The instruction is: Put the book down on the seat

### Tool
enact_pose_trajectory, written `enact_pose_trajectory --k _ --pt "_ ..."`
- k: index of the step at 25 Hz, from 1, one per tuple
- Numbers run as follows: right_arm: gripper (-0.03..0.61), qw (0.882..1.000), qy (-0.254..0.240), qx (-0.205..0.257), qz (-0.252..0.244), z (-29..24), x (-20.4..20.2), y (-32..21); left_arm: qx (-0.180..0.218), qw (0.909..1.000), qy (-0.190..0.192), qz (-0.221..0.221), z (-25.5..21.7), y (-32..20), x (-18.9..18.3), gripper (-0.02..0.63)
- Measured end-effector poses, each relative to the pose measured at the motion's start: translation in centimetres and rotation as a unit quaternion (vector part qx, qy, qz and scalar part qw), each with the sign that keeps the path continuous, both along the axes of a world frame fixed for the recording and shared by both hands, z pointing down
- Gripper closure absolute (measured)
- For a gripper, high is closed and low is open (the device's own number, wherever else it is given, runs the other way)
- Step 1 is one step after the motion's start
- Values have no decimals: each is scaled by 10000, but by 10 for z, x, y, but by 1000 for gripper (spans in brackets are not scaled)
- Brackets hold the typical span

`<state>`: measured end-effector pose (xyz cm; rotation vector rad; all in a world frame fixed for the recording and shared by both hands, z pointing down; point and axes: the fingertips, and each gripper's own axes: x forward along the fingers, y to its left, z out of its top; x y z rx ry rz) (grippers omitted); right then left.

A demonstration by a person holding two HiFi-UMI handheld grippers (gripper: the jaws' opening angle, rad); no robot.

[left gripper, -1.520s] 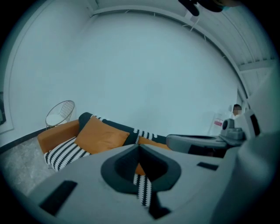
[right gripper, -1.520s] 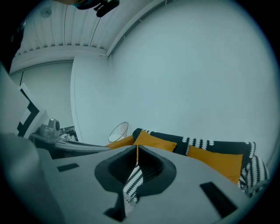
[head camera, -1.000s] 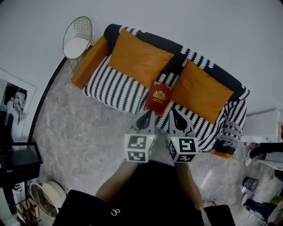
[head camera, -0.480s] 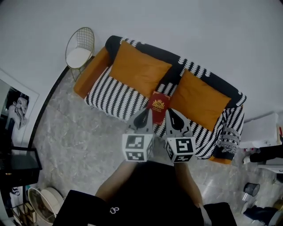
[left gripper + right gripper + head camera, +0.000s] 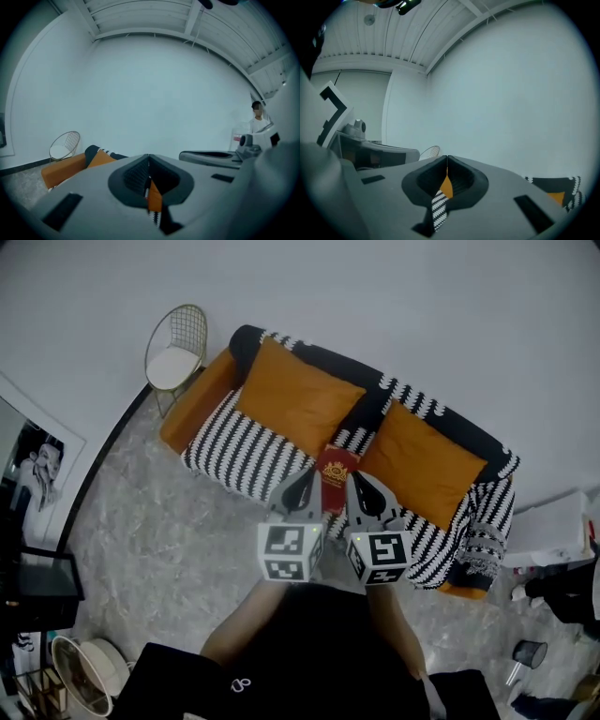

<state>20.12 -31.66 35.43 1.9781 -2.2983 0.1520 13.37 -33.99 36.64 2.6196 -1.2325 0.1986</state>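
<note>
Book (image 5: 336, 468), red, lying on striped sofa seat (image 5: 246, 442) between orange cushions (image 5: 298, 397); left gripper (image 5: 307, 481) and right gripper (image 5: 357, 483) both closed, empty, just beside it

You are holding the left gripper (image 5: 307, 480) and right gripper (image 5: 356, 482) side by side, the book (image 5: 336, 471) lying on the sofa (image 5: 246, 444) seat just ahead, between their tips. One cushion (image 5: 298, 399) is leaning beyond the left claw, another cushion (image 5: 424, 457) beyond the right, and the wire chair (image 5: 175, 352) is standing well left.

I wear a black top (image 5: 309, 652) with a white logo (image 5: 243, 686); my grey left gripper (image 5: 306, 479) and right gripper (image 5: 356, 482) carry black-and-white marker cubes (image 5: 287, 552).
</note>
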Motion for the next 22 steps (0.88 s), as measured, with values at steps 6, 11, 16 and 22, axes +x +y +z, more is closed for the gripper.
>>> enact_pose_trajectory --k 6,11,16,22 --pt "565 9999 -7 107 -30 -6 2 -3 137 9999 1 -4 -5 -1 2 600" --pt "565 9999 -12 124 -77 -7 -1 -7 135 9999 -29 -38 -7 -4 -1 600" --pt "565 9999 -14 115 -77 -5 -2 -7 155 9998 -57 -61 -4 -5 -4 600" --pt "565 9999 -16 104 -85 -4 -1 -10 120 9999 -66 -41 -1 -8 -1 600"
